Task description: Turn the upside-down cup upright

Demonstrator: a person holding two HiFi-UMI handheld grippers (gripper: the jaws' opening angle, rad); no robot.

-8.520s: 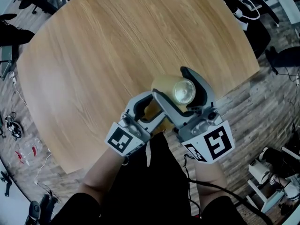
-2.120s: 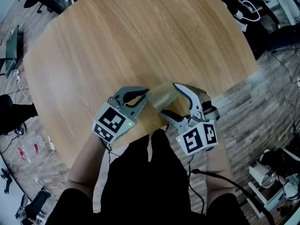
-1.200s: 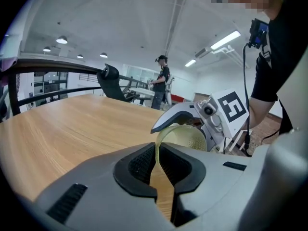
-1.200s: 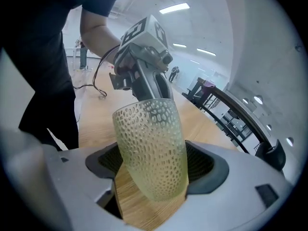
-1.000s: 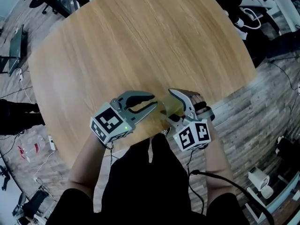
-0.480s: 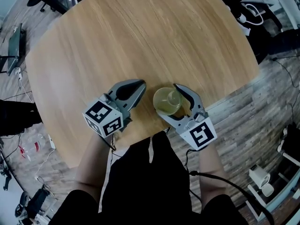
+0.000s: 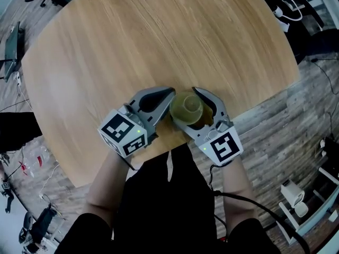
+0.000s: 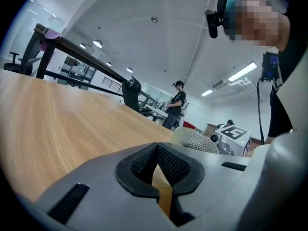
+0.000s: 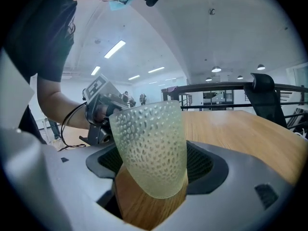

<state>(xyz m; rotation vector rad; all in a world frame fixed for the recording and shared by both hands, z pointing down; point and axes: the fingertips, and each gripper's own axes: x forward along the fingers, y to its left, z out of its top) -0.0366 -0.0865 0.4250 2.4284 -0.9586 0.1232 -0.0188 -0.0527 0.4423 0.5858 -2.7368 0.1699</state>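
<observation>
A translucent yellowish dimpled cup (image 7: 186, 108) (image 9: 150, 148) stands mouth up, slightly tilted, between the jaws of my right gripper (image 7: 188, 110) (image 9: 154, 163), which is shut on its lower wall. Whether its base touches the round wooden table (image 7: 106, 46) (image 9: 240, 129) I cannot tell. My left gripper (image 7: 168, 98) (image 8: 158, 149) sits just left of the cup; its jaws have just been closing and now meet with nothing between them. The left gripper view has the cup (image 8: 195, 141) off to the right, beyond the closed fingers.
Both grippers work close to the table's near edge (image 7: 159, 147), right in front of the person's body. Wood floor with cables and white gear (image 7: 296, 194) surrounds the table. Office chairs and a standing person (image 8: 175, 105) are far behind.
The right gripper rolled and brought the cup from lying sideways to mouth up. The left gripper's jaws went from open to shut, and it moved back in beside the cup.
</observation>
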